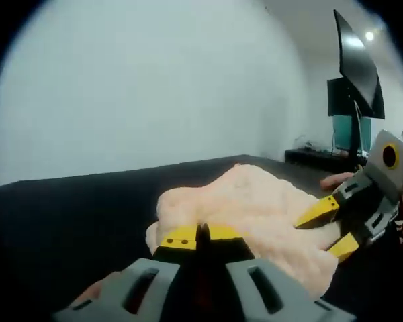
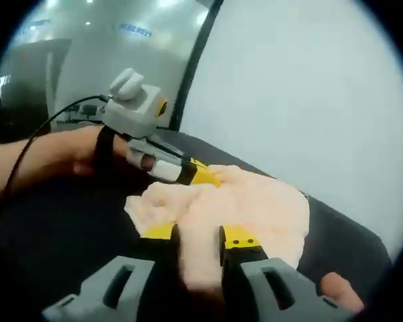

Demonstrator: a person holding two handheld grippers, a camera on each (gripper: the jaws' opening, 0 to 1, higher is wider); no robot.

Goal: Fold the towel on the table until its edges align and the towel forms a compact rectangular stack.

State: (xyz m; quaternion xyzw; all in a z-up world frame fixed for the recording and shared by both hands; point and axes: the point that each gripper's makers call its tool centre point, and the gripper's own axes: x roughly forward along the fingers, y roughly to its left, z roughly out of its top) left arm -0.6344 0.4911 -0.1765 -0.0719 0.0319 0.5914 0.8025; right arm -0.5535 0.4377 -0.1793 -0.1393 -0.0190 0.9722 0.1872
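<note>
The towel (image 1: 255, 215), a pale peach fluffy cloth, lies bunched in a rumpled heap on the dark desk (image 1: 74, 208), and in the left gripper view I see it spread from the centre out toward 4 o'clock. My left tool (image 1: 201, 236) comes up from 6 o'clock in that view with its yellow-tipped jaws drawn together, only a thin dark slit between them, right at the near edge of the cloth; I cannot tell whether any fabric is caught in that slit. At 3 o'clock in the same view my right tool (image 1: 330, 228) reaches in from the side, its two yellow tips set apart and resting on the towel's far side. In the right gripper view the towel (image 2: 255, 208) fills the middle, and my right tool (image 2: 199, 240) rises from 6 o'clock with its jaws parted around a fold of cloth that stands up between the yellow pads, so I read it as gripping that fold. At 10 o'clock in that view my left tool (image 2: 201, 176) lies with its yellow tip touching the towel's edge, a hand (image 2: 87, 151) wrapped around its grey body and a black cable trailing off. A pale wall stands behind the desk, with a dark monitor (image 1: 356, 67) at 2 o'clock in the left gripper view.
</note>
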